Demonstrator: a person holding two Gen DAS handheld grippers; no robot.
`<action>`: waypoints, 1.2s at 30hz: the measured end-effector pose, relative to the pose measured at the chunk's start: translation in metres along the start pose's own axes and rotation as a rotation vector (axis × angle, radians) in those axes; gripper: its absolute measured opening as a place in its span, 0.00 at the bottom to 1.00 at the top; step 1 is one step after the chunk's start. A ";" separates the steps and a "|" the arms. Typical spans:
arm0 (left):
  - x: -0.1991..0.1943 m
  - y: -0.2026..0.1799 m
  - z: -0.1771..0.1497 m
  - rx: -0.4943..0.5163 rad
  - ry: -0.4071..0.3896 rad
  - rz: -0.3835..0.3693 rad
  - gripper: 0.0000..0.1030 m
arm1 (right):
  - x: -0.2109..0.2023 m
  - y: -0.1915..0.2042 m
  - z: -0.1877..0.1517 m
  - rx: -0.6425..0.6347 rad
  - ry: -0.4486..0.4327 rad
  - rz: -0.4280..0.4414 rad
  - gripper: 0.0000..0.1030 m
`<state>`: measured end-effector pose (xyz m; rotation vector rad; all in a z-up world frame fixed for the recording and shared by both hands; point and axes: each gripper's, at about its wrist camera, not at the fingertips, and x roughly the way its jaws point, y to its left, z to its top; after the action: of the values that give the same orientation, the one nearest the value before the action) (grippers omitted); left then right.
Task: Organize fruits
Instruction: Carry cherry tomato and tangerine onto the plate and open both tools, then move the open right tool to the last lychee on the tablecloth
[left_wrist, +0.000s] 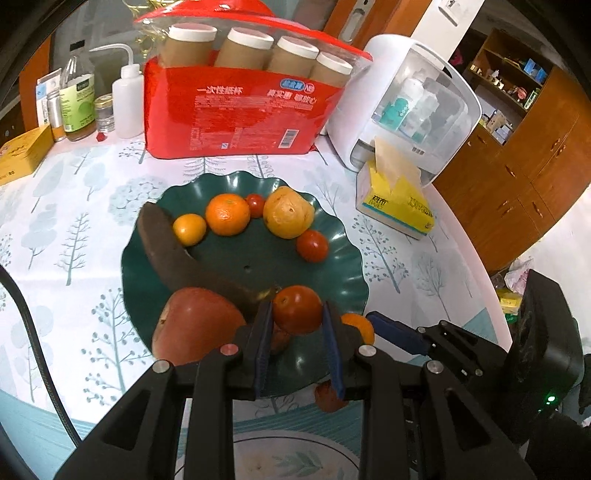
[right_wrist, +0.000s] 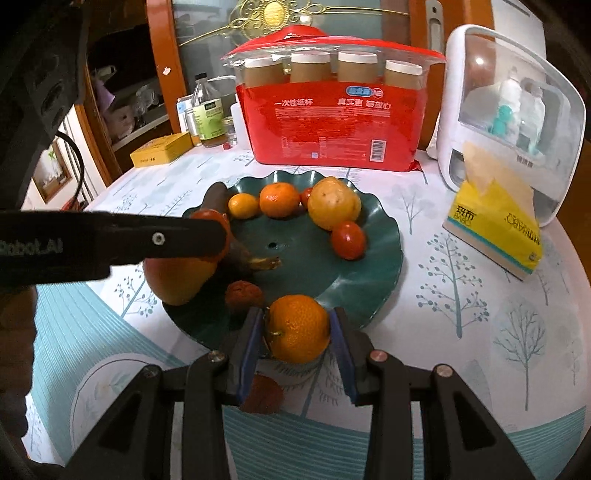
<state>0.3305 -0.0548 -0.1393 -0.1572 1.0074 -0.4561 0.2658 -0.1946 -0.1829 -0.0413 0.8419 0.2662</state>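
A dark green scalloped plate (left_wrist: 332, 273) (right_wrist: 376, 258) holds a blackened banana (left_wrist: 173, 254), a red-yellow mango (left_wrist: 195, 325), two oranges, a yellow pear (left_wrist: 288, 212) and small red tomatoes. My left gripper (left_wrist: 297, 314) is shut on a red tomato (left_wrist: 297, 309) above the plate's near rim. My right gripper (right_wrist: 298, 332) is shut on an orange mandarin (right_wrist: 298, 328) at the plate's front edge. The right gripper also shows in the left wrist view (left_wrist: 399, 332), and the left gripper's finger crosses the right wrist view (right_wrist: 110, 240). A wrinkled red fruit (right_wrist: 263, 395) lies on the tablecloth below the right gripper.
Behind the plate stands a red pack of paper cups (left_wrist: 240, 110), a white dispenser (left_wrist: 406, 107), a yellow tissue box (left_wrist: 397, 206), bottles (left_wrist: 77, 103) and a yellow tin (left_wrist: 22, 155). A wrinkled red fruit (right_wrist: 243, 297) sits on the plate's near side.
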 end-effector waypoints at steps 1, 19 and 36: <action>0.003 0.000 0.000 0.000 0.005 -0.001 0.24 | 0.000 -0.001 0.000 0.006 -0.004 0.001 0.37; -0.001 -0.002 0.001 -0.024 -0.002 0.026 0.57 | -0.006 -0.009 0.000 0.033 -0.015 -0.008 0.47; -0.053 0.014 -0.046 -0.111 0.031 0.130 0.69 | -0.042 -0.006 -0.027 0.089 0.015 0.001 0.47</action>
<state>0.2725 -0.0155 -0.1273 -0.1837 1.0666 -0.2853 0.2208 -0.2133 -0.1704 0.0404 0.8684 0.2290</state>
